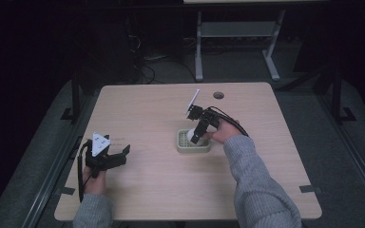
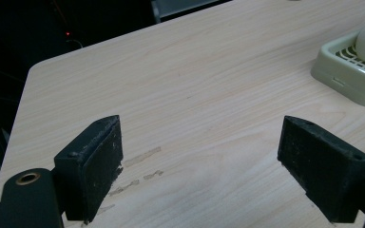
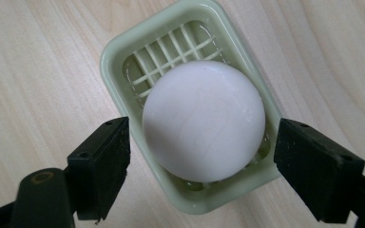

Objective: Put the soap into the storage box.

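A dim room is seen around a pale wooden table [image 1: 152,190], with grey metal legs of another table on the dark floor behind it. Near the table's middle a light green slatted tray [image 1: 182,144] is set flat, and a round white ball [image 3: 203,118] is lying in it, covering most of the grid.

The right gripper [image 1: 196,138] is held by a hand [image 1: 223,131] in a grey sleeve, tilted down over the tray. In the right gripper view its black jaws are spread wide, one on each side of the ball, with a gap left at both sides; nothing is grasped. The left jaw is seen outside the tray's rim, the right one over the rim's edge.

The left gripper [image 1: 123,154] is held low at the table's left, well apart from the tray, its jaws parted over bare wood with a few faint scuff marks [image 2: 140,170]. The tray and ball are seen at the far right of the left gripper view.
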`<state>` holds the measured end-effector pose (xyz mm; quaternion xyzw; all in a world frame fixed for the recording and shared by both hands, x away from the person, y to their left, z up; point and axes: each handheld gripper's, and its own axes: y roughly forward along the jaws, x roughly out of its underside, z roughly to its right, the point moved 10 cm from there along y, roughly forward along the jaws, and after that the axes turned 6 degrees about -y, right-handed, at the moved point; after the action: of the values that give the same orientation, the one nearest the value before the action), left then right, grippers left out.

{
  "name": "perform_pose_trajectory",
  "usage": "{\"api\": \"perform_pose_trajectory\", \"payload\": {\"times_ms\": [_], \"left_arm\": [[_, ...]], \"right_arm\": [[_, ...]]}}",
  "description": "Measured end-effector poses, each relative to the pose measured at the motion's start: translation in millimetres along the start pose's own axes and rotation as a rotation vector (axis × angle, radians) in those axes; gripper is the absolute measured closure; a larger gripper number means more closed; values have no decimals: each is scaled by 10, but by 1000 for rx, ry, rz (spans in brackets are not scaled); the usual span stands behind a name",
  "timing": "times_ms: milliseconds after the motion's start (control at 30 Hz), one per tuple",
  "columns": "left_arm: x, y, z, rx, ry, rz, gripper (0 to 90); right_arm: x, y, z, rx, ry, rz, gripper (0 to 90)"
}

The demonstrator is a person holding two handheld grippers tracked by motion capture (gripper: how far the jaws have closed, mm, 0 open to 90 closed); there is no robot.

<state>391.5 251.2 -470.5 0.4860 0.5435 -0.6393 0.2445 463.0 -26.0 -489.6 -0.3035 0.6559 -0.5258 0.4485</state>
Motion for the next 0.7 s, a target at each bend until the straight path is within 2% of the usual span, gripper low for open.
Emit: {"api": "perform_pose_trajectory", "payload": {"times_ms": [700], "left_arm": [[-4,-5,8,1,2,1,148]], "right_arm": [[197,-229,-28,11,14,21,191]]}}
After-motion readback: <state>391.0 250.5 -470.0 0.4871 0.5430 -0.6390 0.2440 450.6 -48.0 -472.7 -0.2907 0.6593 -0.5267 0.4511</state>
